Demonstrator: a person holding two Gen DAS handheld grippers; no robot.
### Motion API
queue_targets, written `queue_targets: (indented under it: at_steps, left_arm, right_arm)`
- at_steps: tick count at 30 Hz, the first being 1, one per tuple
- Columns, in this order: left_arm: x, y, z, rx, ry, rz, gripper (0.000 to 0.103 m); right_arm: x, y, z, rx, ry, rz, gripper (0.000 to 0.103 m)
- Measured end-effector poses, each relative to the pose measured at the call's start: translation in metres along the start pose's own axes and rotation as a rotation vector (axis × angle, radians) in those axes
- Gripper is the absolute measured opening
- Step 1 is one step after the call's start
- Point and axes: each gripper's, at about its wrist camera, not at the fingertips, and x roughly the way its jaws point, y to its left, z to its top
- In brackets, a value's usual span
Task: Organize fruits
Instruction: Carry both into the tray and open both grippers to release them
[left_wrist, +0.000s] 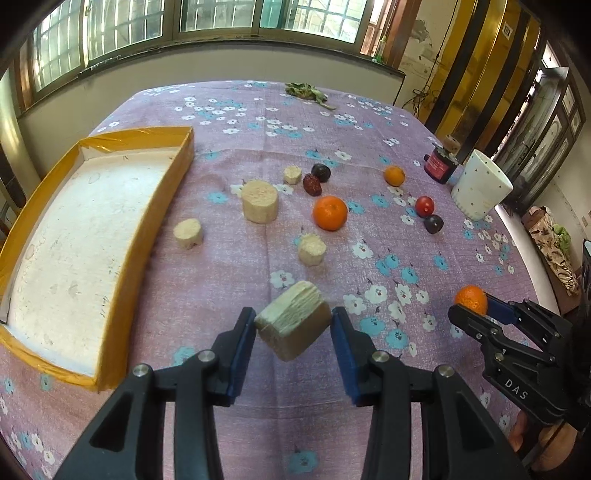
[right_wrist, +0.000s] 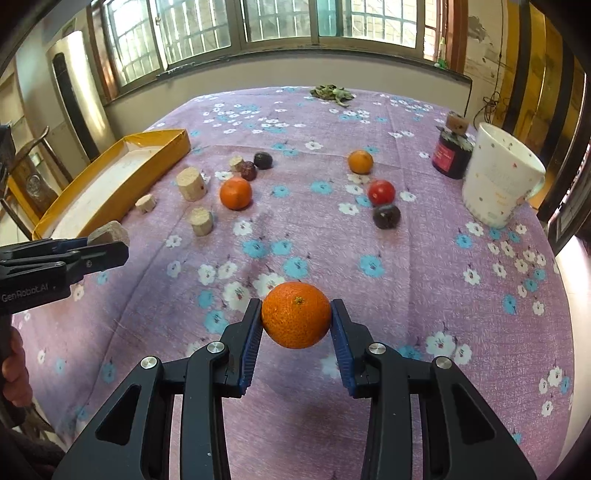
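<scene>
My left gripper (left_wrist: 293, 319) is shut on a pale cut stalk piece (left_wrist: 293, 325) and holds it above the cloth, right of the yellow tray (left_wrist: 147, 206). My right gripper (right_wrist: 297, 314) is shut on an orange mandarin (right_wrist: 296, 314), lifted above the cloth; it also shows in the left wrist view (left_wrist: 471, 300). On the table lie several more stalk pieces (left_wrist: 259, 200), two mandarins (left_wrist: 330, 213) (left_wrist: 394, 175), a red tomato (left_wrist: 424, 206), two dark plums (left_wrist: 433, 223) (left_wrist: 320, 172) and a red date (left_wrist: 312, 184).
A white mug (right_wrist: 500, 177) and a dark jar (right_wrist: 450, 153) stand at the right edge of the table. Green leaves (right_wrist: 332, 92) lie at the far edge. The tray's white inside (left_wrist: 74, 240) holds nothing.
</scene>
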Motion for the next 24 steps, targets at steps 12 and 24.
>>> queue_targets:
  at_steps: [12, 24]
  left_arm:
    - [-0.019, 0.079, 0.021, -0.058, -0.051, 0.022, 0.045]
    - [-0.011, 0.192, 0.052, -0.182, -0.017, 0.143, 0.045]
  right_arm:
    - [0.023, 0.077, 0.049, -0.065, 0.008, 0.061, 0.035]
    - [0.064, 0.168, 0.115, -0.179, 0.024, 0.183, 0.035]
